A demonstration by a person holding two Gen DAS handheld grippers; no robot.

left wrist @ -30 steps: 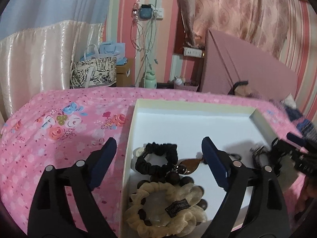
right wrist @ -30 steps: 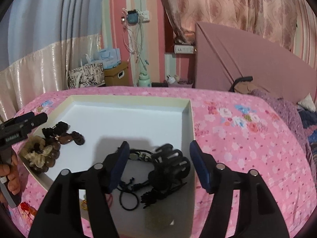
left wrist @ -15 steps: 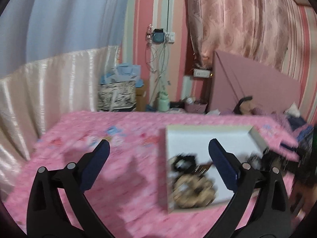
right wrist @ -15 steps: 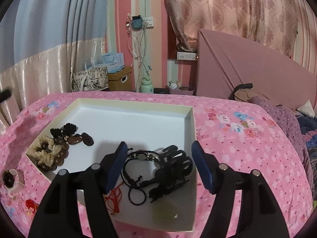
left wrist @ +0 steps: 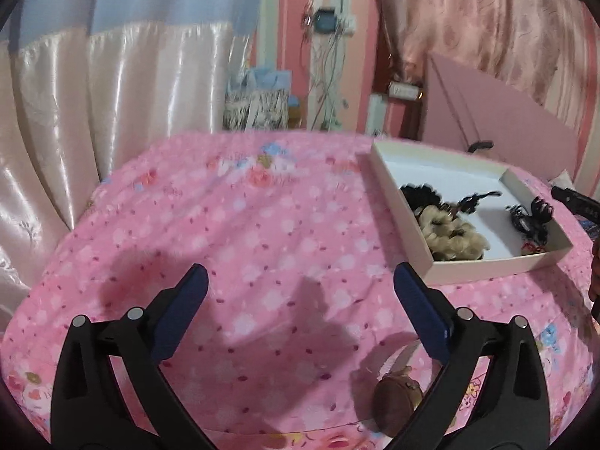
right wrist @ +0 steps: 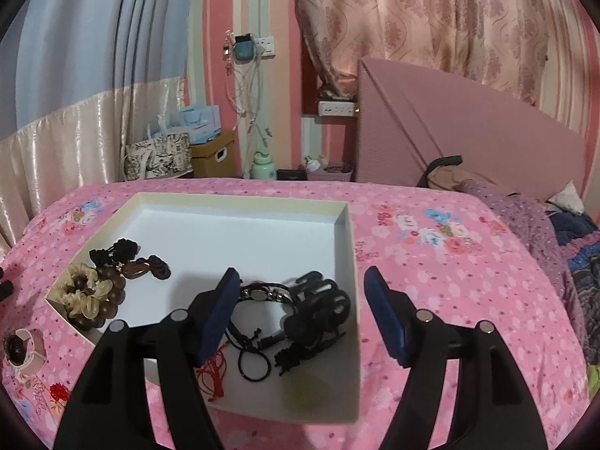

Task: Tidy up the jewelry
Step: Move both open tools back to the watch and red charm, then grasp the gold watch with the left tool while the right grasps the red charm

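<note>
A white open box (right wrist: 348, 247) lies on the pink flowered bedspread; it also shows in the left wrist view (left wrist: 423, 251). In its left corner lie a cream scrunchie (right wrist: 80, 296), brown beads and a black scrunchie (right wrist: 120, 249). Near its right wall lie black cords and a black claw clip (right wrist: 318, 311), plus a red string (right wrist: 213, 373). A small brown ring-like piece (right wrist: 20, 347) lies on the bedspread left of the box, and shows by my left finger (left wrist: 393, 399). My left gripper (left wrist: 300, 311) is open and empty over bare bedspread. My right gripper (right wrist: 300, 311) is open and empty above the claw clip.
Bags and a cardboard box (right wrist: 213, 153) stand beyond the bed's far edge, with a green bottle (right wrist: 262, 167). A pink headboard panel (right wrist: 450, 123) leans at the right. Purple bedding (right wrist: 525, 217) is heaped at the right. Satin curtains (left wrist: 93, 112) hang left.
My left gripper has pulled back and swung left, away from the box, and now hangs over bare bedspread. The right gripper has drawn back slightly above the box.
</note>
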